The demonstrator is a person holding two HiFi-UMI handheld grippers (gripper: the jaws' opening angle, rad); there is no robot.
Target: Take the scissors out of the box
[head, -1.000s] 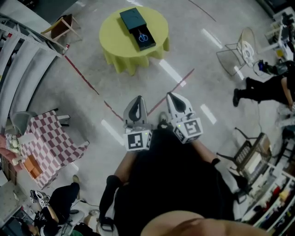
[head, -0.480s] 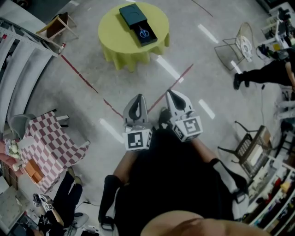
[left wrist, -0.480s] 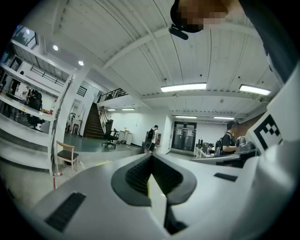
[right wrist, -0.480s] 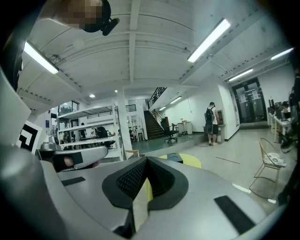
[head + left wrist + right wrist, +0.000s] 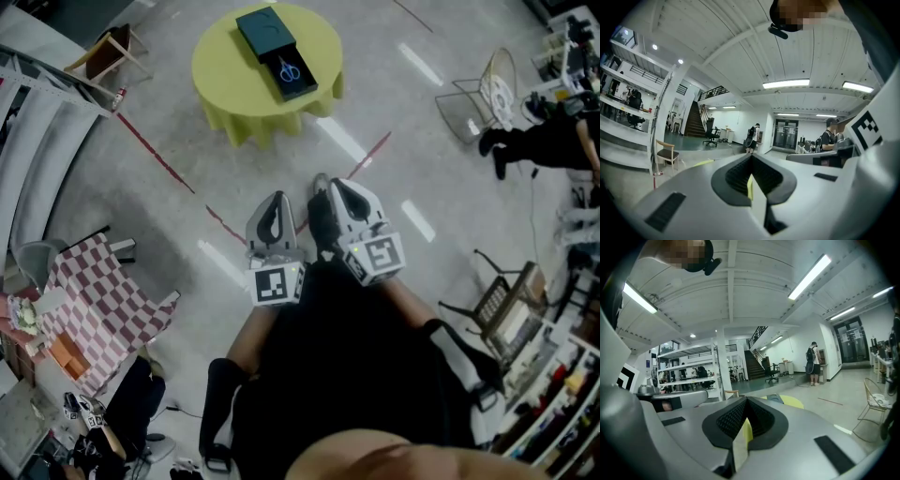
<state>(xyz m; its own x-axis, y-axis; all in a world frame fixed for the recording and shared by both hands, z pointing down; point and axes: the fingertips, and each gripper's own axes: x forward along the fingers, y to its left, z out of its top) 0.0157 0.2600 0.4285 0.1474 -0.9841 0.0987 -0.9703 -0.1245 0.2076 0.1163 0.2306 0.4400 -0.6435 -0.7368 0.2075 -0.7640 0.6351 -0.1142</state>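
A dark teal box [image 5: 265,30] lies on the round yellow table [image 5: 230,80] at the top of the head view. Blue-handled scissors [image 5: 290,69] rest in its open near half. Both grippers are held close to my body, well short of the table and over bare floor. The left gripper [image 5: 273,212] and the right gripper [image 5: 343,195] point toward the table. In the left gripper view the left gripper [image 5: 751,160] has its jaws together, with nothing between them. In the right gripper view the right gripper [image 5: 745,404] is the same, and the table's yellow edge [image 5: 793,402] shows past it.
Red tape lines [image 5: 155,155] cross the grey floor between me and the table. A wooden chair [image 5: 108,52] stands left of the table, a wire chair [image 5: 492,94] to its right. A checkered table [image 5: 94,300] is at the left. A person [image 5: 553,141] stands at the right, by shelves [image 5: 544,394].
The view has shifted toward the yellow table, and both grippers have moved slightly left and up in the frame. The person at the right has stepped. Both grippers stay shut.
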